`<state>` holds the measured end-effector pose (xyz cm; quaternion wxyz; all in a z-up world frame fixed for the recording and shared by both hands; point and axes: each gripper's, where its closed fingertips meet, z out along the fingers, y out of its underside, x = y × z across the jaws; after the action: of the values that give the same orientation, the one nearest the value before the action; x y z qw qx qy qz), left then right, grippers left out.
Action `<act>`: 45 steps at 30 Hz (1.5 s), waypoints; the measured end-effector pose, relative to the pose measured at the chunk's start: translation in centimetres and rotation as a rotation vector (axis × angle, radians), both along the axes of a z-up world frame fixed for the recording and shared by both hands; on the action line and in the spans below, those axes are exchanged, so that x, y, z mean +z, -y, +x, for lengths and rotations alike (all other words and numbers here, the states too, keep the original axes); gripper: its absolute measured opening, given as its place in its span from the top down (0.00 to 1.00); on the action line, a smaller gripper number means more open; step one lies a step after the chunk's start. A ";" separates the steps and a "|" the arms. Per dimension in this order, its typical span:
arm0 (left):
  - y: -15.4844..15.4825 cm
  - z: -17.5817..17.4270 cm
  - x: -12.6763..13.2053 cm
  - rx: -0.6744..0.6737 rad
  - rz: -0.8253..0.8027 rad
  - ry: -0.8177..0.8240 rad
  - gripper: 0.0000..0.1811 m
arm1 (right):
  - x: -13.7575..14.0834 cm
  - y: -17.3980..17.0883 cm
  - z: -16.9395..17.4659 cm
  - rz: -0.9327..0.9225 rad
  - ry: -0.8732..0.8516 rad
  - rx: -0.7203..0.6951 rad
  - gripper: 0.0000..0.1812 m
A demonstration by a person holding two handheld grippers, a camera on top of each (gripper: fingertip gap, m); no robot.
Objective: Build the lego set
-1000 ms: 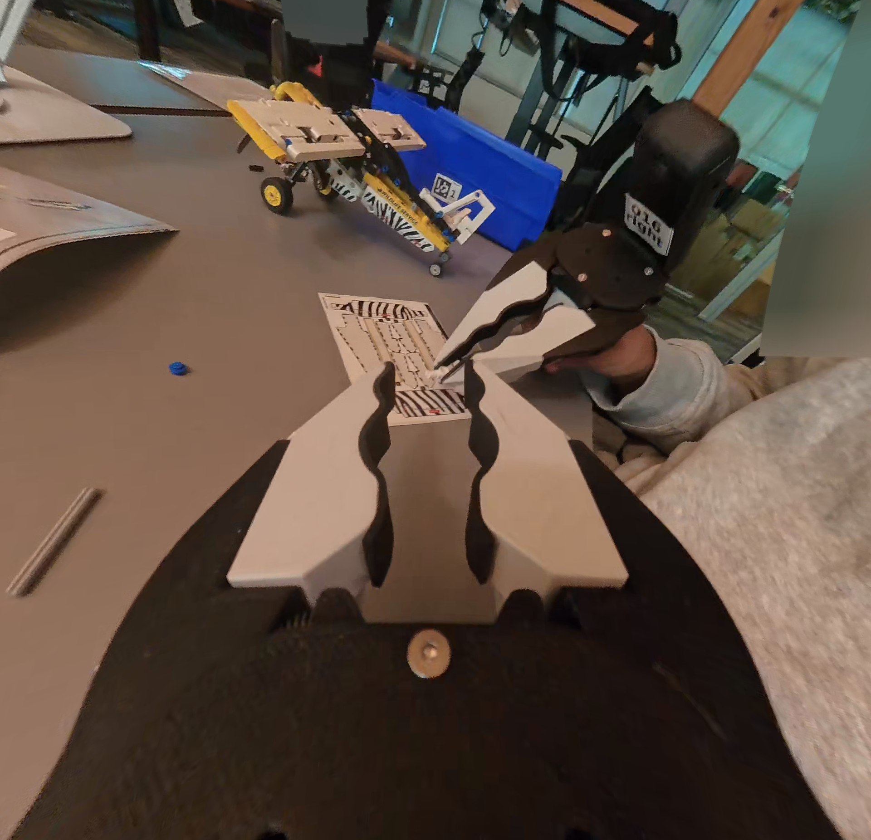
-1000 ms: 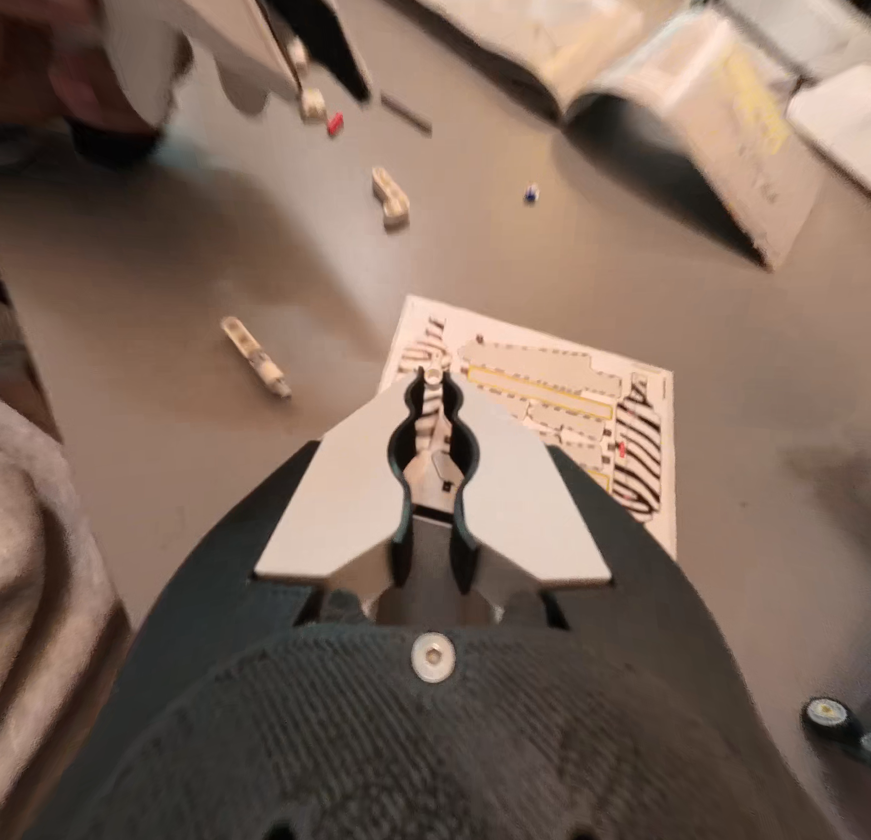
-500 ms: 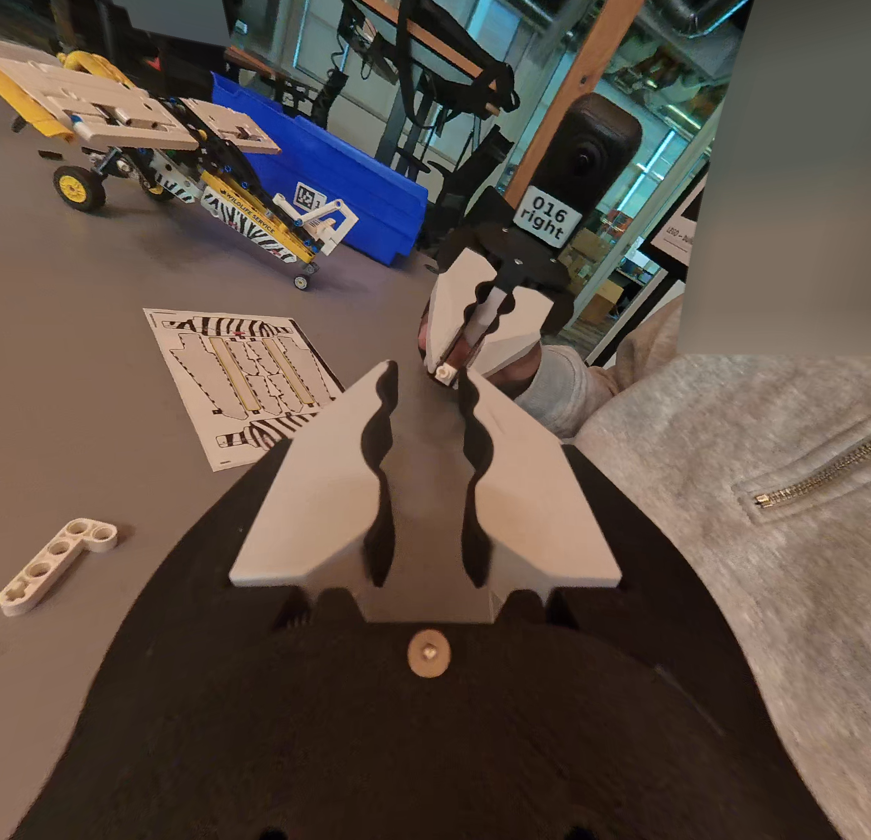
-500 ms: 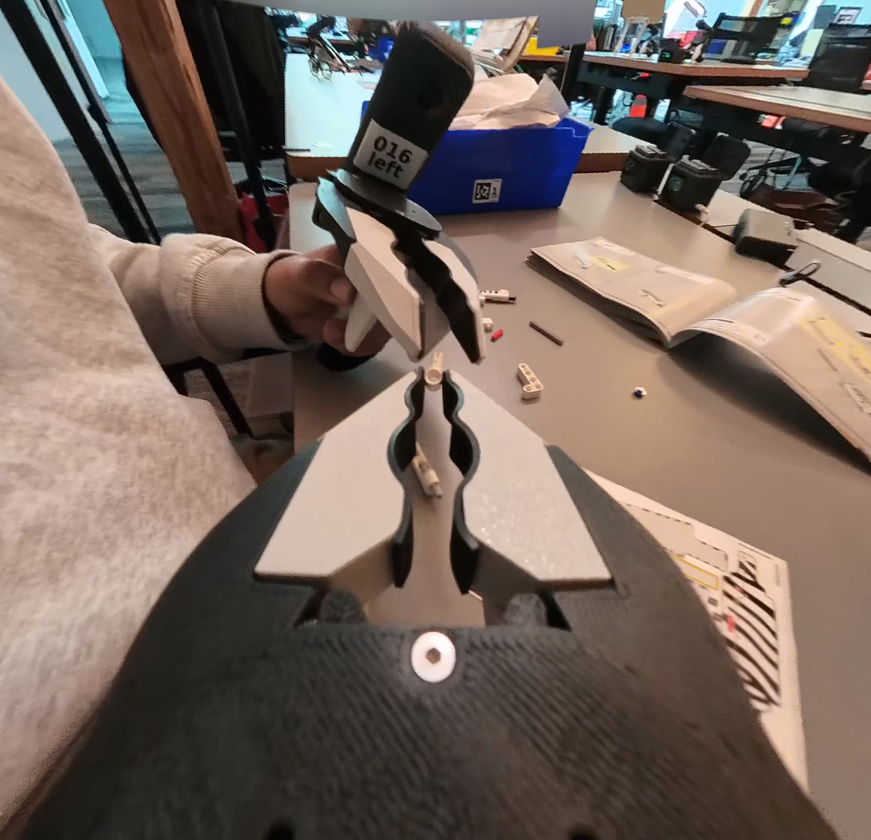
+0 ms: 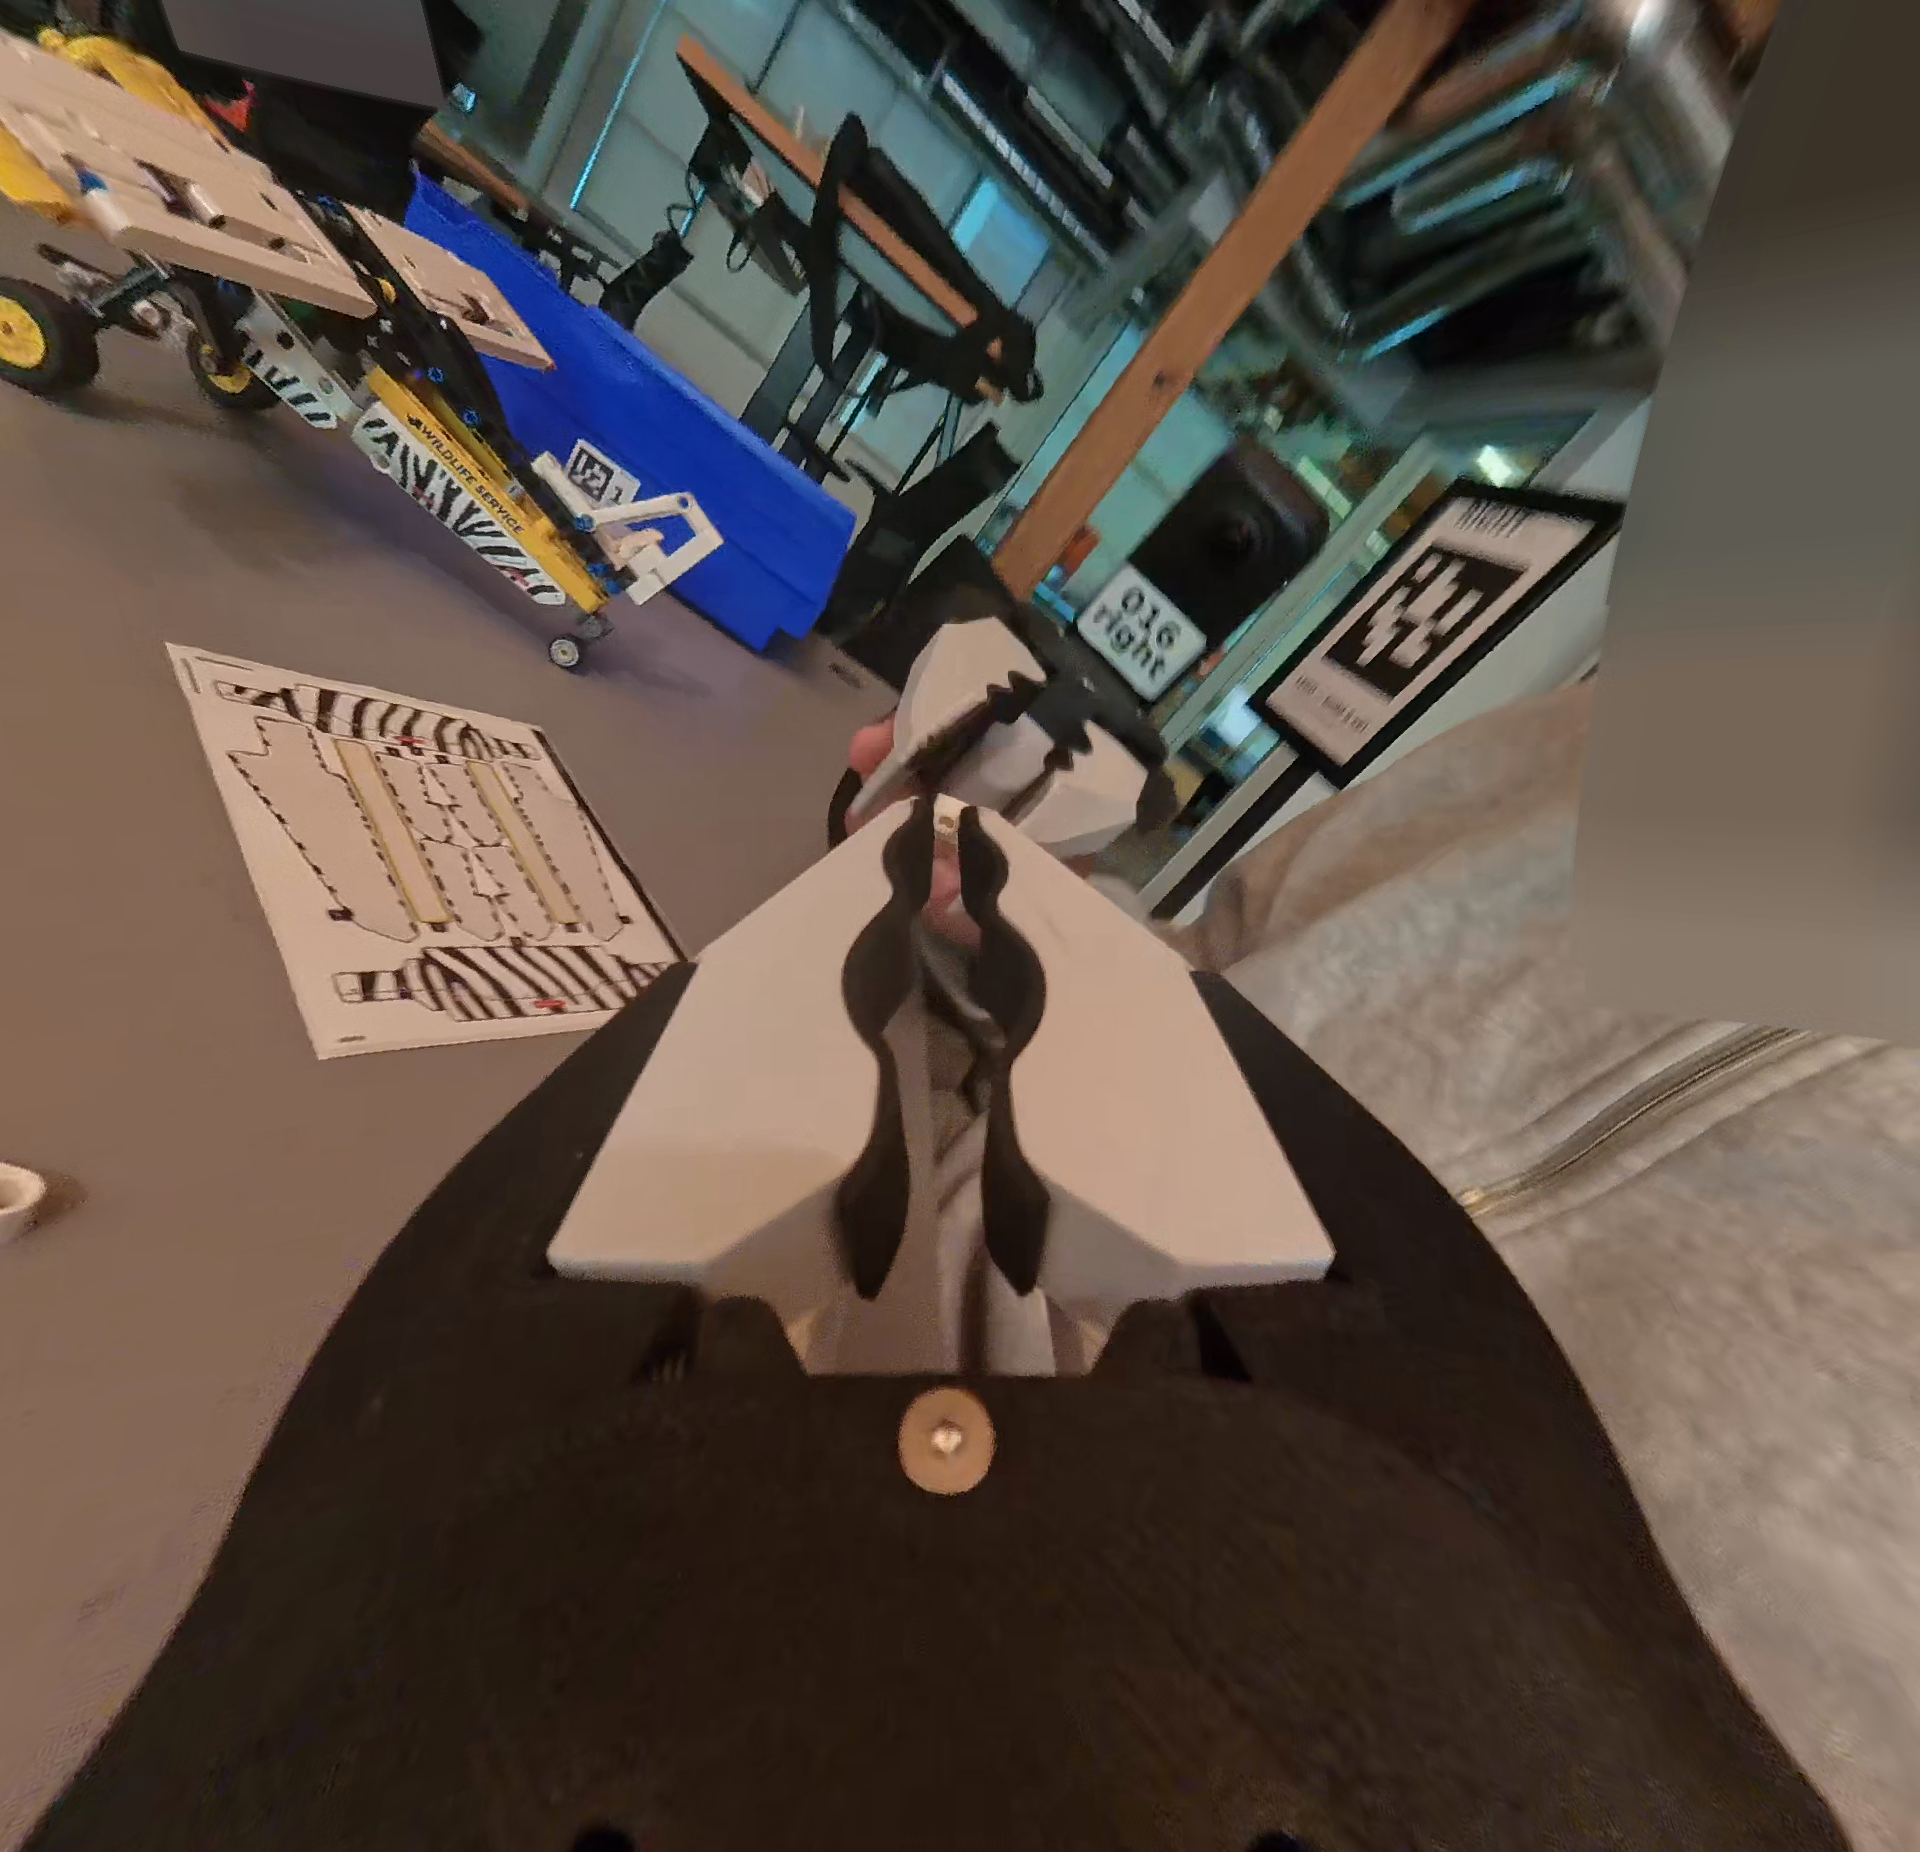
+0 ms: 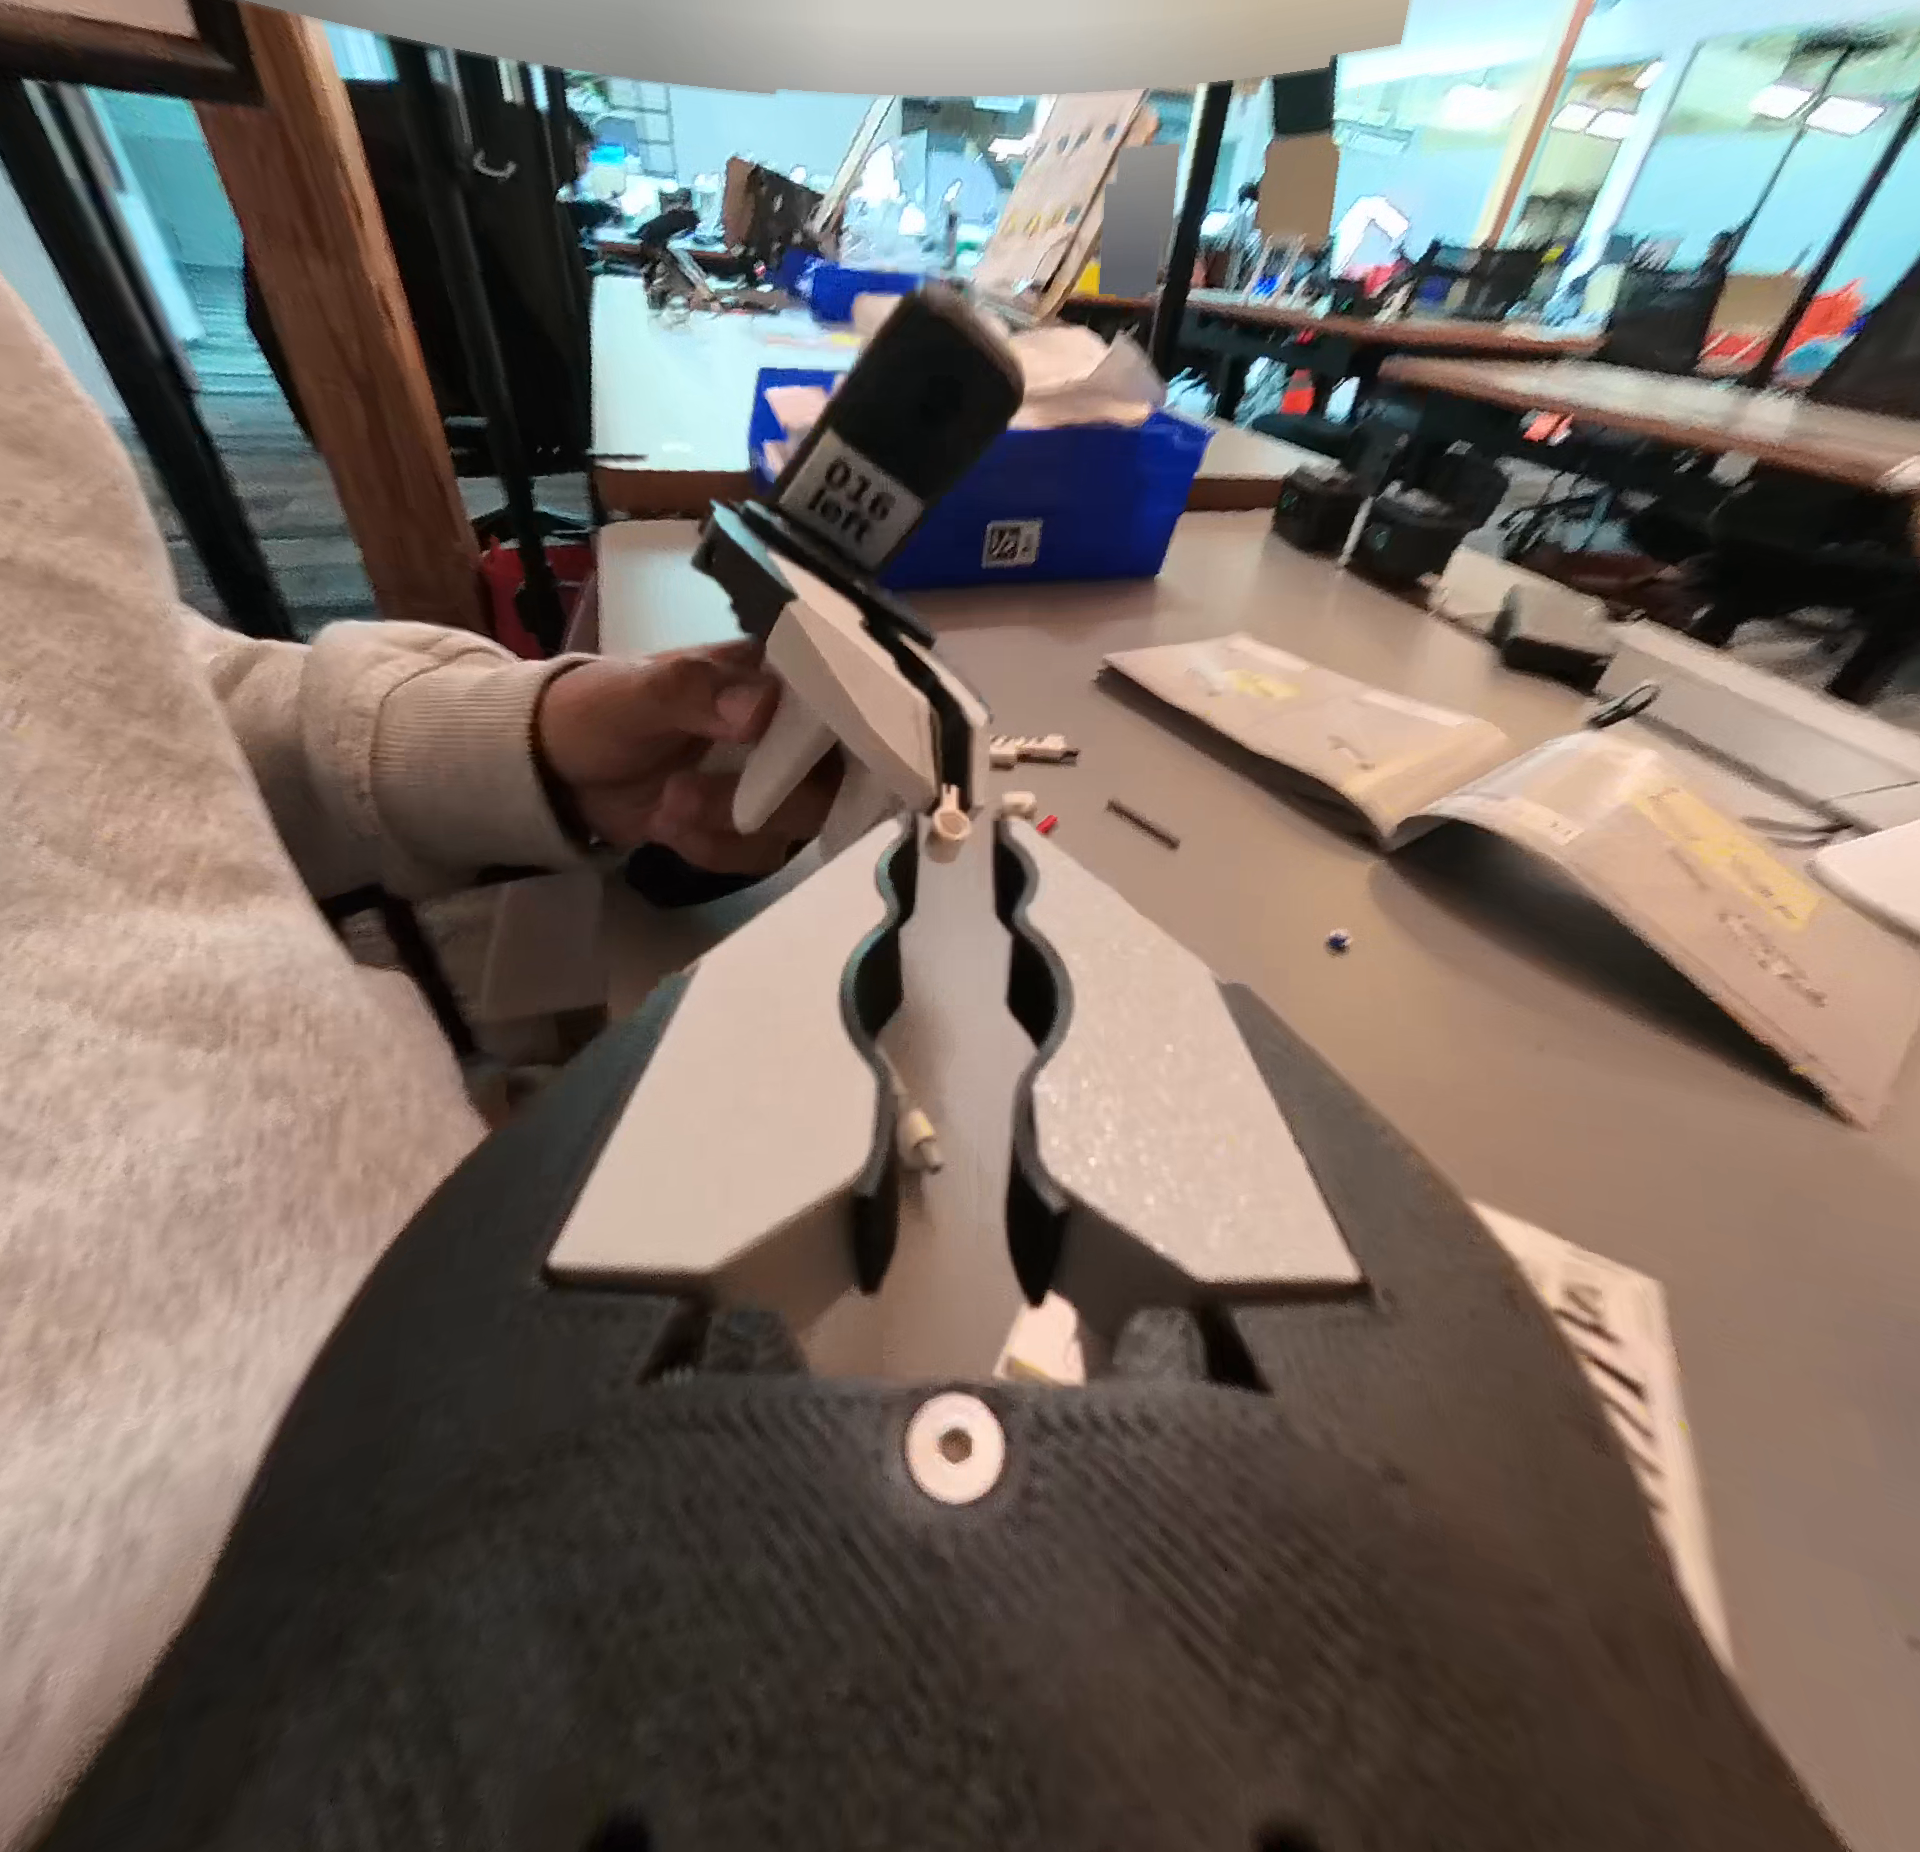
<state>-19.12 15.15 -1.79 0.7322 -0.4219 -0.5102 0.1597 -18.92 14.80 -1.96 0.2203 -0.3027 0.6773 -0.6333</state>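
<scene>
My left gripper (image 5: 943, 820) is shut on a small white lego piece (image 5: 945, 817), held in the air above the table's near edge. In the right wrist view my right gripper (image 6: 956, 838) points at the same piece (image 6: 949, 826). Its jaws stand a little apart, with a gap beside the piece. The left gripper (image 6: 954, 803) grips the piece from above. One of the right gripper's fingers (image 5: 940, 696) shows just behind my left tips. A white pin (image 6: 916, 1137) sits lower between the right jaws. The yellow lego vehicle (image 5: 312, 327) stands at the far left.
A zebra-striped sticker sheet (image 5: 416, 846) lies flat on the grey table (image 5: 125, 555). An open instruction booklet (image 6: 1455, 763), loose white pieces (image 6: 1029, 748), a dark axle (image 6: 1143, 823) and a blue stud (image 6: 1337, 938) lie to the right. A blue bin (image 6: 1039, 514) stands behind. Left tips and right tips are each some 30 centimetres from the yellow lego vehicle (image 5: 312, 327).
My left gripper has gone from wide open to shut on the small white piece. My right gripper lifted the piece off the sticker sheet, brought it to the left one, and has widened its jaws.
</scene>
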 end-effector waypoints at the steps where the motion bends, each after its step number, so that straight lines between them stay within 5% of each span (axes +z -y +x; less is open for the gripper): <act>1: 0.1 0.0 0.2 -0.004 0.057 -0.005 0.98 | 0.3 0.1 -0.2 -0.049 -0.028 -0.029 0.89; 8: 0.2 0.0 0.9 -0.053 0.353 -0.002 0.98 | 0.8 0.0 -0.1 -0.329 -0.393 -0.192 0.93; 21: -0.3 0.6 0.7 -0.092 0.394 0.017 0.99 | 0.7 -0.3 1.1 -0.252 -0.355 -0.105 0.96; 26: 3.0 2.9 1.2 0.216 0.202 -0.046 0.98 | 0.4 0.4 0.7 -0.118 -0.341 -0.105 0.96; 30: 4.8 5.5 -0.1 0.475 -0.002 0.041 0.95 | -3.2 1.5 0.2 0.231 -0.355 -0.062 0.96; 33: 4.4 6.4 -1.1 0.516 -0.043 0.066 0.93 | -5.4 1.0 1.5 0.400 -0.422 0.047 0.96; 40: 4.6 7.9 -1.3 0.523 -0.068 0.074 0.91 | -8.7 0.4 2.0 0.530 -0.868 0.188 0.97; 45: 4.6 8.0 -1.8 0.507 -0.078 0.079 0.91 | -6.6 1.6 0.9 0.614 -0.811 0.104 0.97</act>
<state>-11.15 10.55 -3.63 0.6315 -0.3141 -0.6213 0.3412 -17.97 13.20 -8.59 0.0496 -0.4789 0.8471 -0.2250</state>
